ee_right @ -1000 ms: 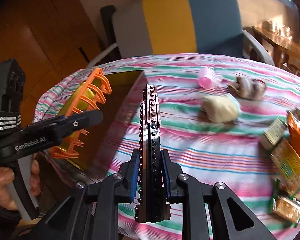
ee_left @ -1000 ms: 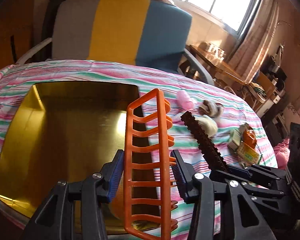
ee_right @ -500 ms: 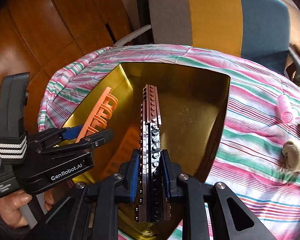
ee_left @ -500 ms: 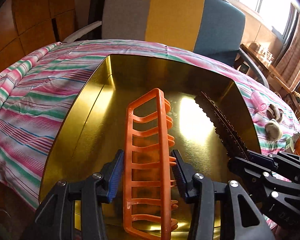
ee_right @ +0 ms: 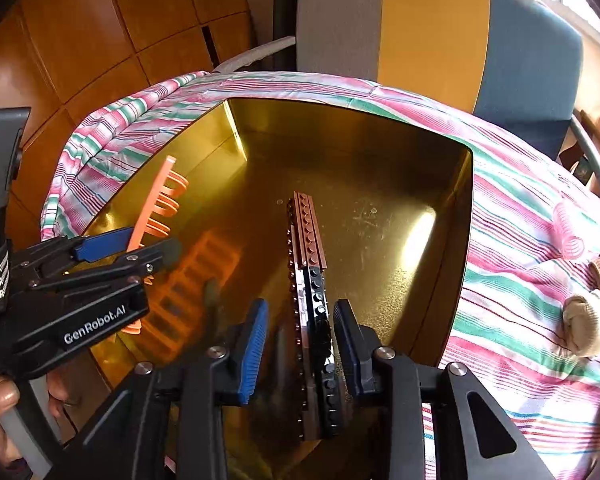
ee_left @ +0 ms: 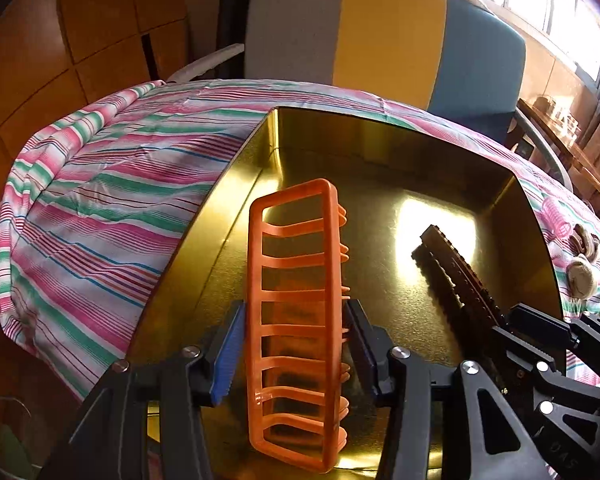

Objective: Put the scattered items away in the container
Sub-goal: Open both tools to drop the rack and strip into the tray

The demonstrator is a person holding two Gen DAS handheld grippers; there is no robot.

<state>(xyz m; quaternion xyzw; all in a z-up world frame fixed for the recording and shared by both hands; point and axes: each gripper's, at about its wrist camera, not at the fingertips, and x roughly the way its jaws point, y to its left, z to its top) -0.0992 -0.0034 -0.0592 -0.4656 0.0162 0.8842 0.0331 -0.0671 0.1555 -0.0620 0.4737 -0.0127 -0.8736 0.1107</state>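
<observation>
Both grippers hang over the gold tray [ee_right: 466, 184] on the striped worktop [ee_left: 100, 200]. The left gripper [ee_left: 294, 344] has its jaws parted, pads just clear of the orange rack [ee_left: 296, 320]. The right gripper [ee_right: 300, 330] also stands wide around the brick strip [ee_right: 310, 280]. Both pieces look released into the tray. Lift each gripper straight up, so neither pad drags its piece out. A curler [ee_right: 568, 232] and socks [ee_right: 588, 320] lie near the worktop's right edge.

Brick strip [ee_right: 310, 280] between parted right tool [ee_right: 300, 332] fingers, over gold tray [ee_right: 380, 184]
</observation>
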